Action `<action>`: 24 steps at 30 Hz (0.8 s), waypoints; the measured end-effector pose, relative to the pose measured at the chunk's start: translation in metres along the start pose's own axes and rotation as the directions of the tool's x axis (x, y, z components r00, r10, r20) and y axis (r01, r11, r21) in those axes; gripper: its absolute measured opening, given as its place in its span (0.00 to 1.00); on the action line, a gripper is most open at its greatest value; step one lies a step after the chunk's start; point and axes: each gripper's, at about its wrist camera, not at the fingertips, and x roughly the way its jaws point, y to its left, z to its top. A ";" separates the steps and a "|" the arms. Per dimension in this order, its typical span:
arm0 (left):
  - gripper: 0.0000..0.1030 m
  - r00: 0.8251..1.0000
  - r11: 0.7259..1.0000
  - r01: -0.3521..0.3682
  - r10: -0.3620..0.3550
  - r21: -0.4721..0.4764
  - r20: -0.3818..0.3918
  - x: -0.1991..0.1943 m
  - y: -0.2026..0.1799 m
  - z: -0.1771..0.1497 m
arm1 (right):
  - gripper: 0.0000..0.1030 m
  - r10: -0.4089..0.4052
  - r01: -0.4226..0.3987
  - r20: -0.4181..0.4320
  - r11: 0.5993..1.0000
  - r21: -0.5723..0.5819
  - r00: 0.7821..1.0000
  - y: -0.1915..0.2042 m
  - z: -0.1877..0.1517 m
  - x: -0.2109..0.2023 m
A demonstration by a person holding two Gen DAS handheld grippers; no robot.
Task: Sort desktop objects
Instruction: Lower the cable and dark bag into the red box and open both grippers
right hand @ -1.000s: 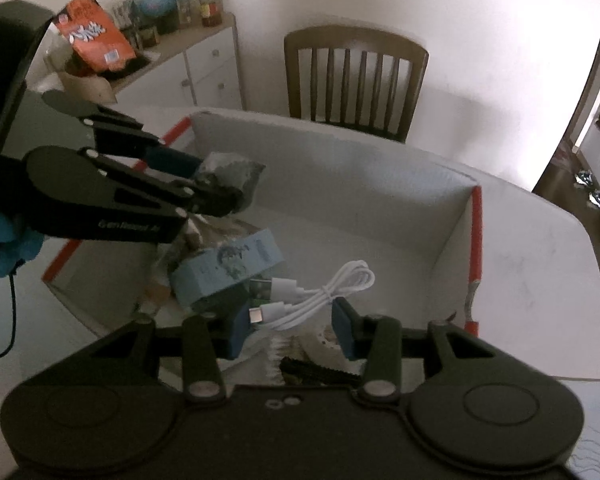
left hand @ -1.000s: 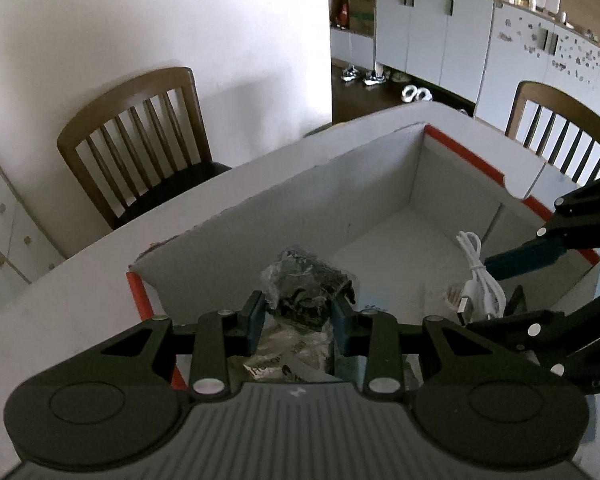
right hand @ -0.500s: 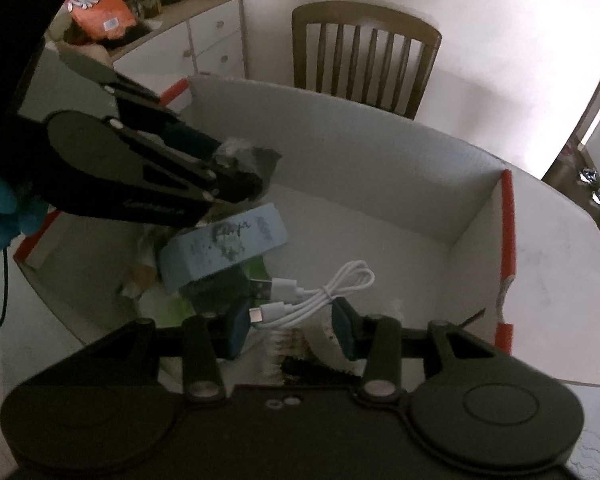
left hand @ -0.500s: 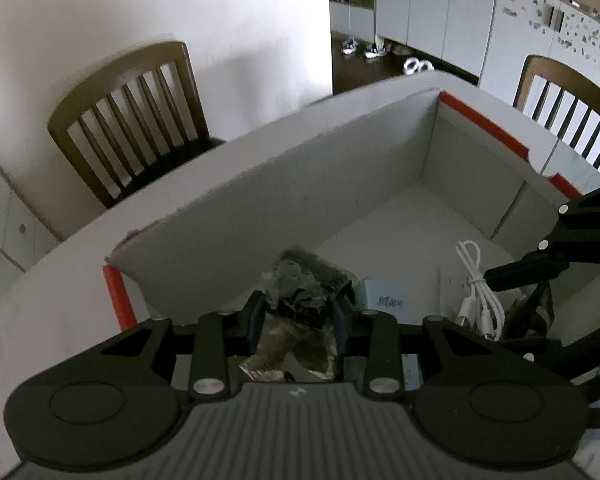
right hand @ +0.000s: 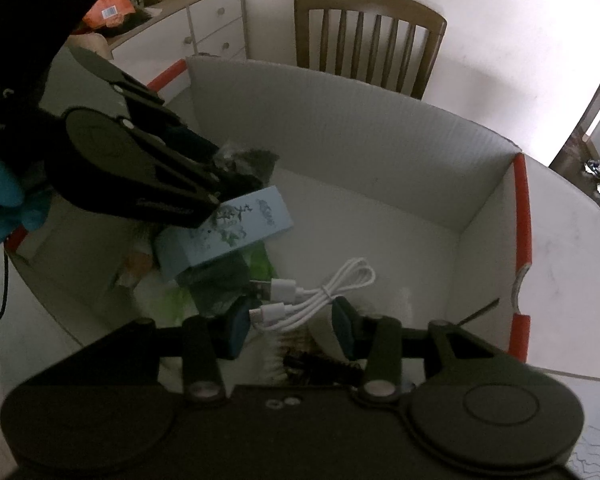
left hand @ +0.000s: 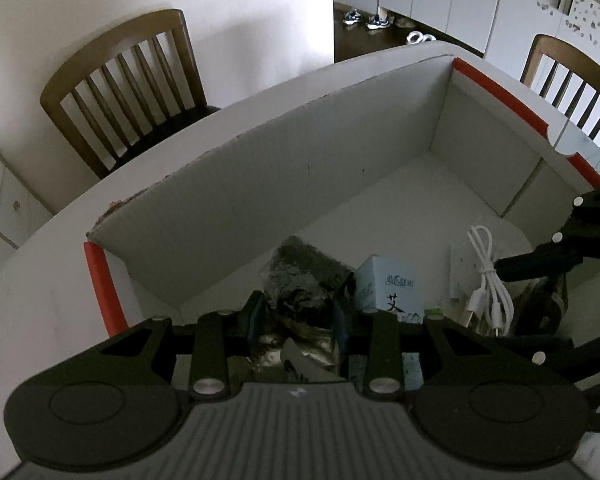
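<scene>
A white cardboard box with red corner edges (left hand: 284, 184) (right hand: 380, 152) stands on the table. My left gripper (left hand: 298, 318) is shut on a dark crinkled packet (left hand: 304, 276) and holds it low inside the box's left end; it also shows in the right wrist view (right hand: 252, 160). Beside it lies a light blue carton (left hand: 392, 288) (right hand: 236, 232). My right gripper (right hand: 292, 322) is open over a coiled white USB cable (right hand: 320, 296) (left hand: 488, 276) inside the box.
Green wrappers (right hand: 256, 264) and a brush (right hand: 296, 356) lie in the box under the right gripper. Wooden chairs (left hand: 128, 84) (right hand: 368, 36) stand behind the table. A white drawer cabinet (right hand: 204, 24) with clutter stands at the back left.
My left gripper has gone lower into the box with the dark packet. The right gripper stays open over the white cable. The blue carton now shows more fully beside the packet.
</scene>
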 end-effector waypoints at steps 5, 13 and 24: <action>0.34 1.000 1.000 -0.012 0.013 0.011 -0.009 0.000 -0.001 0.002 | 0.46 0.006 -0.006 -0.007 1.000 -0.002 1.000 -0.001 0.003 0.001; 0.43 1.000 0.999 -0.031 0.031 0.023 -0.005 -0.006 -0.008 0.002 | 0.64 0.000 -0.001 0.025 1.000 0.014 1.000 -0.002 0.003 -0.010; 0.52 0.998 0.999 -0.053 0.053 0.000 0.044 -0.040 -0.011 -0.001 | 0.64 -0.009 0.007 0.066 1.000 0.025 0.998 -0.003 -0.003 -0.036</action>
